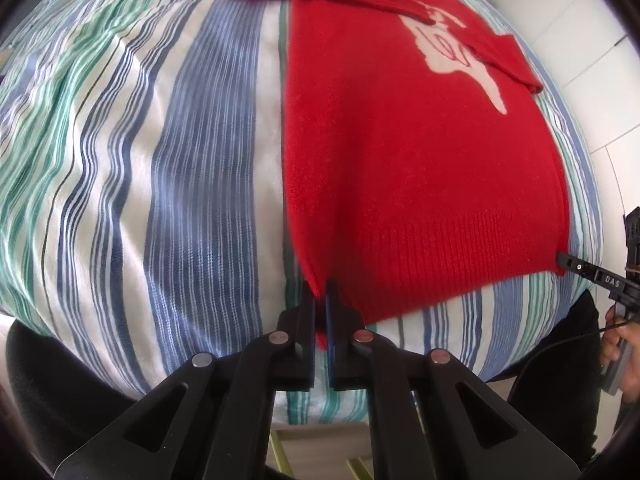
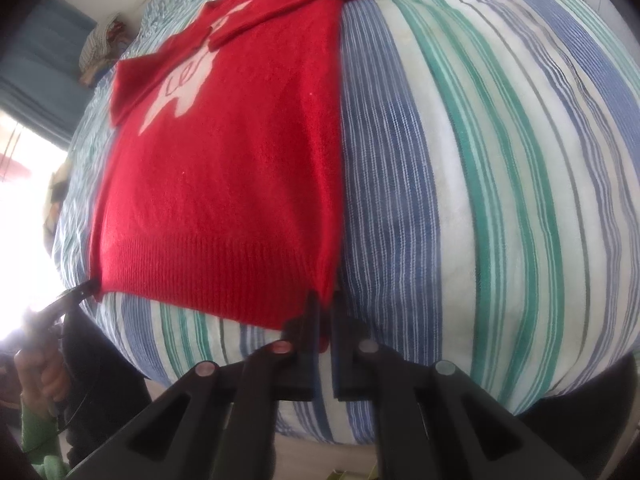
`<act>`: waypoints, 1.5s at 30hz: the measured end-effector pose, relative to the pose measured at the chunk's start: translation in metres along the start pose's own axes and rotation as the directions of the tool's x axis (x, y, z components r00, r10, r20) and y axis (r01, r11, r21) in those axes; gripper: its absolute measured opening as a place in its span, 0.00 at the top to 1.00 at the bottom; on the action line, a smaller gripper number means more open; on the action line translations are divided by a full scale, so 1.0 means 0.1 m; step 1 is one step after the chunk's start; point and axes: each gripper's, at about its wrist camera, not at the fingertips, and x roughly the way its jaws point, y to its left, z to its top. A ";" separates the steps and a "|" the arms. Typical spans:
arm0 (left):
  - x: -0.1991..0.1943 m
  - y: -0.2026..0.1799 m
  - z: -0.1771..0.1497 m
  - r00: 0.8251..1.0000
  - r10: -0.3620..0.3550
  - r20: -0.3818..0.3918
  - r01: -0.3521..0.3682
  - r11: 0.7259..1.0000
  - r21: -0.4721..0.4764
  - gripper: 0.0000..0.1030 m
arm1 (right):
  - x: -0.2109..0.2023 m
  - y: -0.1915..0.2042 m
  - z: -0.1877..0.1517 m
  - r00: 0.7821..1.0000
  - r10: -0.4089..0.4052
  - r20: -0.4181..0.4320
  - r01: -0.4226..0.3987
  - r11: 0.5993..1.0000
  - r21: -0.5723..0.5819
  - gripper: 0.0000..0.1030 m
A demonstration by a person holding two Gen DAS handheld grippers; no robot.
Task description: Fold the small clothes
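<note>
- I see a striped bedspread in blue, green and white covering the bed, with white wall panels behind it in the left wrist view.
- The red sweater lies flat near the bed's front edge, hem toward me, both sleeves folded across its pale chest motif.
- My left gripper pinches the sweater's hem corner, jaws nearly closed on the knit.
- My right gripper pinches the opposite hem corner the same way.
- Only the right wrist view shows a bright window and a heap of clothes beyond the bed's far corner.
</note>
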 end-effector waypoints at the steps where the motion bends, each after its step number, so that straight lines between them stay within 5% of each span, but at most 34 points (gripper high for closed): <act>1: 0.03 -0.03 0.02 1.000 0.006 0.002 -0.006 1.000 0.002 0.98 | 0.00 -0.02 0.00 1.000 0.000 0.000 0.000 1.000 0.005 0.97; 20: 0.12 -0.15 0.03 0.999 0.050 0.019 -0.050 0.999 -0.016 0.93 | 0.01 -0.12 -0.07 0.999 -0.001 0.045 -0.002 0.998 0.066 0.97; 23: 0.03 -0.18 -0.03 0.995 0.094 0.015 -0.094 0.995 0.013 0.69 | -0.05 -0.17 -0.10 0.999 0.025 0.042 -0.029 0.997 0.078 0.88; 25: -0.05 -0.18 -0.08 0.990 0.140 -0.010 -0.139 0.990 0.034 0.30 | -0.12 -0.21 -0.15 0.999 0.033 0.025 -0.035 0.996 0.081 0.69; 28: -0.25 -0.12 -0.17 0.979 0.202 -0.016 -0.201 0.979 0.046 0.26 | -0.26 -0.27 -0.24 1.000 -0.010 -0.015 0.011 0.999 0.053 0.59; 31: -0.55 -0.01 -0.20 0.972 0.229 0.043 -0.230 0.973 0.021 0.26 | -0.52 -0.31 -0.13 0.986 -0.168 0.002 0.168 0.984 -0.052 0.59; 34: -0.80 0.09 -0.15 0.960 0.258 0.105 -0.255 0.966 -0.040 0.26 | -0.84 -0.08 0.27 0.940 -0.310 0.146 0.337 0.911 -0.236 0.55; 37: -0.95 0.18 -0.08 0.955 0.257 0.147 -0.242 0.964 -0.110 0.25 | -0.89 0.46 0.73 0.928 -0.261 0.265 0.358 0.821 -0.445 0.30; 41: -1.06 0.22 -0.10 0.959 0.236 0.155 -0.208 0.962 -0.180 0.25 | -0.39 1.17 1.27 0.953 -0.105 0.286 0.277 0.688 -0.671 0.29; 45: -1.09 0.27 -0.14 0.949 0.275 0.152 -0.242 0.948 -0.205 0.25 | 0.42 1.62 1.65 0.909 -0.197 0.367 0.413 0.542 -0.732 0.31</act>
